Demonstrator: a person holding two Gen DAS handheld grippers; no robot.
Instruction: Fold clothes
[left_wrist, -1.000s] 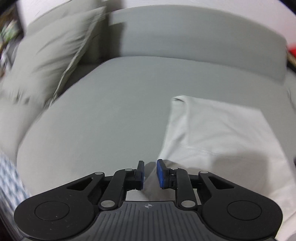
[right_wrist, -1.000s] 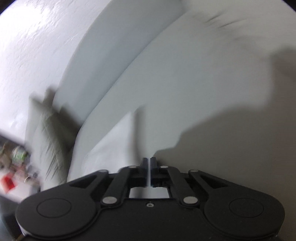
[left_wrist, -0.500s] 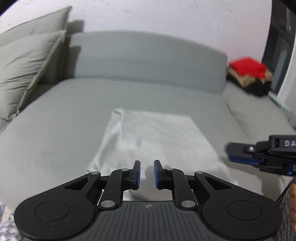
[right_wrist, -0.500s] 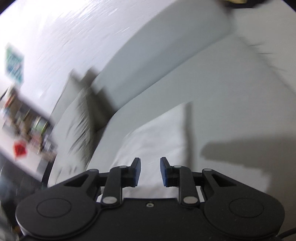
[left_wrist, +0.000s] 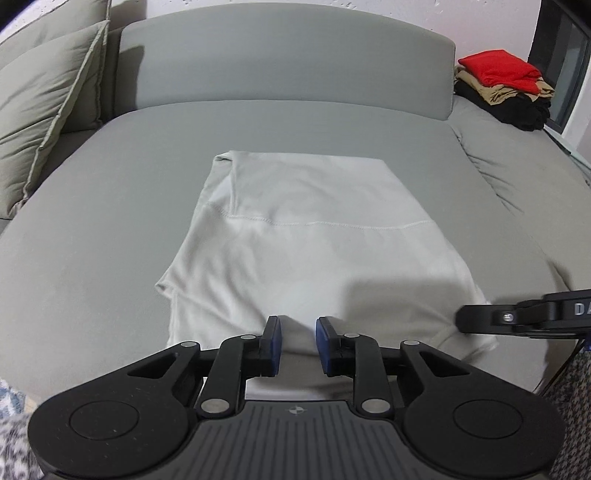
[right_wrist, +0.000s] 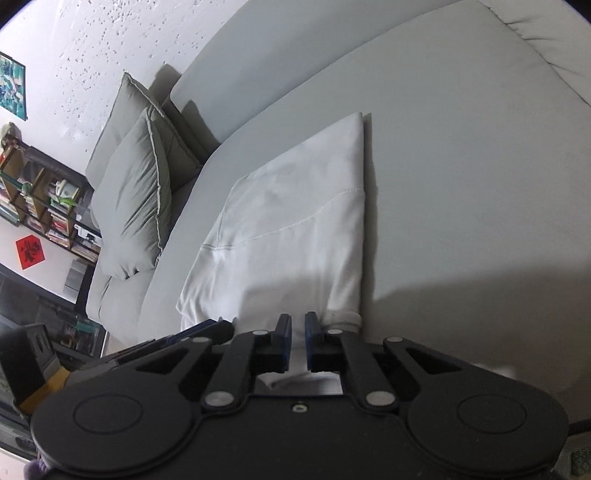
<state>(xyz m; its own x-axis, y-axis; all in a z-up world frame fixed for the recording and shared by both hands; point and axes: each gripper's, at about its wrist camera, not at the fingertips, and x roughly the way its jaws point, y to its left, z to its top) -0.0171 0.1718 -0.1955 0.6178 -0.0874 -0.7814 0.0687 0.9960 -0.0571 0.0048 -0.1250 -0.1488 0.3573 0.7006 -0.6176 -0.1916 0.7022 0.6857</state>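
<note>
A white garment (left_wrist: 306, 236) lies partly folded on the grey sofa seat (left_wrist: 110, 206); a stitched hem line crosses its middle. It also shows in the right wrist view (right_wrist: 295, 229). My left gripper (left_wrist: 297, 345) is open over the garment's near edge, with cloth between and below its blue pads. My right gripper (right_wrist: 297, 341) is open by a narrow gap at the garment's near right corner, cloth showing between the fingers. The right gripper's tip also shows in the left wrist view (left_wrist: 480, 320), at the garment's near right corner.
Grey cushions (left_wrist: 44, 110) lean at the sofa's left end. A stack of folded clothes, red on top (left_wrist: 498, 70), sits at the back right. The sofa backrest (left_wrist: 288, 59) runs behind. A bookshelf (right_wrist: 40, 206) stands beyond the cushions.
Both grippers swung round and came down to the garment's near edge. The left gripper opened wider. The right gripper, shut a second ago, opened and has narrowed again.
</note>
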